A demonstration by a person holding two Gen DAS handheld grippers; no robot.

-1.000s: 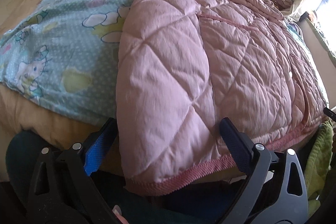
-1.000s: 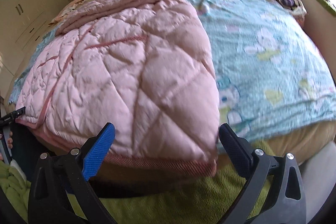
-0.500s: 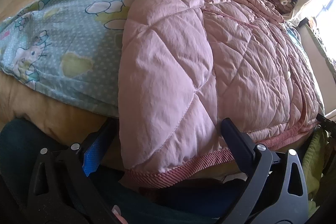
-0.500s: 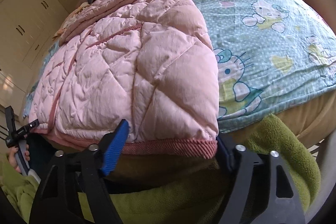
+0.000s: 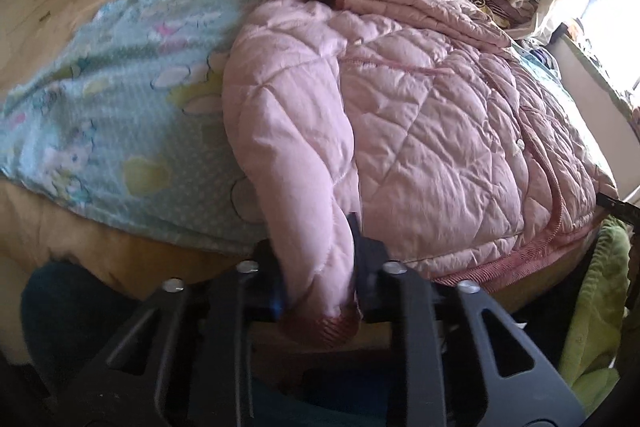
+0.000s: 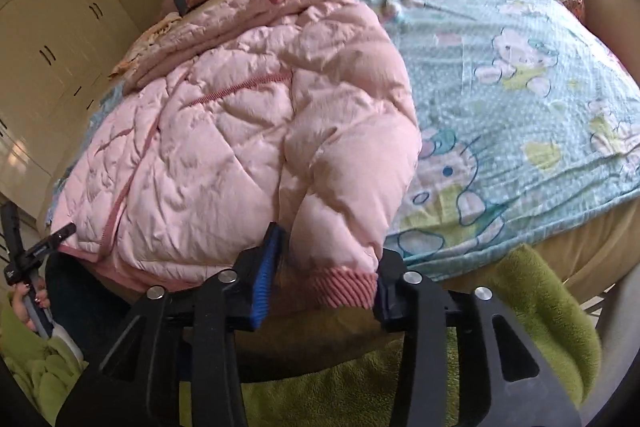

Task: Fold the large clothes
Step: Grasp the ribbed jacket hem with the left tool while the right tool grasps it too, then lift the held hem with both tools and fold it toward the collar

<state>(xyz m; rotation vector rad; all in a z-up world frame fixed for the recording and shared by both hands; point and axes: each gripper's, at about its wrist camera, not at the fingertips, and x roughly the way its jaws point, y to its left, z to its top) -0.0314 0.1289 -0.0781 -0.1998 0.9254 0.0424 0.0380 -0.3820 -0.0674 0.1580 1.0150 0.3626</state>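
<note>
On the bed (image 5: 120,115), each closing hand-held gripper (image 5: 318,267) (image 6: 326,279) pinches the jacket (image 5: 440,131) hem.

A puffy pale-pink quilted jacket (image 5: 420,115) with darker pink ribbed trim lies spread flat on the bed, over a light-blue cartoon-print blanket. Its hem hangs over the near edge of the bed. The two near corners are bunched and gathered up into narrow folds, each ending in ribbed cuff-like trim.

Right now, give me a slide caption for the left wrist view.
Left claw pinches the ribbed hem corner of the pink quilted jacket at the bed's edge.
</note>
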